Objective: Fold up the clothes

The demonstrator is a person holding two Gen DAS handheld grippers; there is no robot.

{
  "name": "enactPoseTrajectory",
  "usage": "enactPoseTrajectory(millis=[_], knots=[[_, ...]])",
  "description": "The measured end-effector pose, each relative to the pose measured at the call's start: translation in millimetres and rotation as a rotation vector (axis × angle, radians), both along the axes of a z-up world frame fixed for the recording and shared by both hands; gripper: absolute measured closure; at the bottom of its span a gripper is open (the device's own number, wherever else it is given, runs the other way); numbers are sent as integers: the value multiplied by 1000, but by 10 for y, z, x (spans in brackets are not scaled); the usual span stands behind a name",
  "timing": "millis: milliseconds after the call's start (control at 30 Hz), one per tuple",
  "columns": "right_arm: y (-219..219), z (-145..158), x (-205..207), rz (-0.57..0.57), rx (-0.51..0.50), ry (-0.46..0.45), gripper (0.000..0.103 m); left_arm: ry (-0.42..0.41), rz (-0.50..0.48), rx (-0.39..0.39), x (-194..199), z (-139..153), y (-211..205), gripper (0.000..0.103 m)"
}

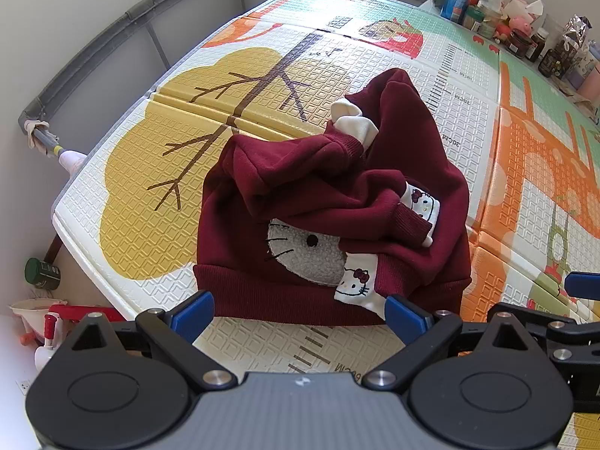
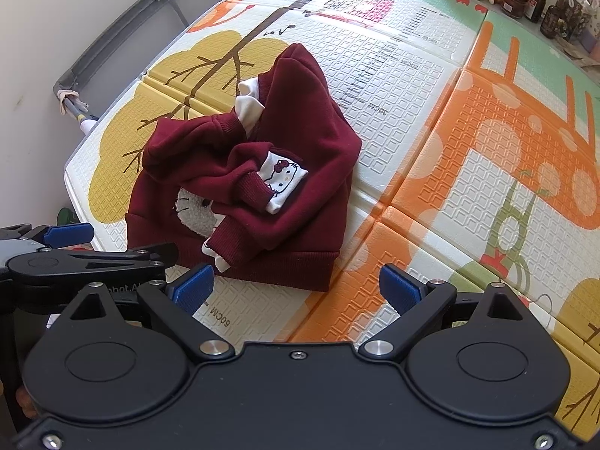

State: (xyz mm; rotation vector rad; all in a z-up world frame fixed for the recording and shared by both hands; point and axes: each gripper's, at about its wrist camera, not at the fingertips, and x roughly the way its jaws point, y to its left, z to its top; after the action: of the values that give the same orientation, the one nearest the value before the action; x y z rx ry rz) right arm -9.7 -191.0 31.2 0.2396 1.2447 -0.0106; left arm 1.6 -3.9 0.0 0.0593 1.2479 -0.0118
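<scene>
Both tools are hanging at the near edge, left tool (image 1: 300,313) and right tool (image 2: 296,287) spread apart and holding nothing. Just beyond, the maroon sweatshirt (image 1: 330,210) is lying on the play mat (image 2: 468,142), sleeves tucked inward, hood still rumpled; folding seems partway.

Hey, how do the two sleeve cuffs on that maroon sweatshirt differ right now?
On the maroon sweatshirt, the upper sleeve cuff lies on top of the crumpled body, with its white Hello Kitty panel face-up and fully showing. The lower sleeve cuff hangs down to the hem, nearer the left gripper, and in the right wrist view its white panel is mostly tucked under. Both have maroon ribbing with a white Hello Kitty extension, and neither is gripped.
</scene>
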Motion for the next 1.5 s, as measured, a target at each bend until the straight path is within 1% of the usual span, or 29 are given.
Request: enactPoseTrajectory(millis=[1200,1333,1500], knots=[[41,-8,22,6,-7,5,8,9,9,-5,34,-9,39,4],[34,-28,45,3,-6,11,8,12,12,-5,50,-35,61,4],[18,-84,156,-4,-11,7,8,4,31,-24,123,-80,161,4]])
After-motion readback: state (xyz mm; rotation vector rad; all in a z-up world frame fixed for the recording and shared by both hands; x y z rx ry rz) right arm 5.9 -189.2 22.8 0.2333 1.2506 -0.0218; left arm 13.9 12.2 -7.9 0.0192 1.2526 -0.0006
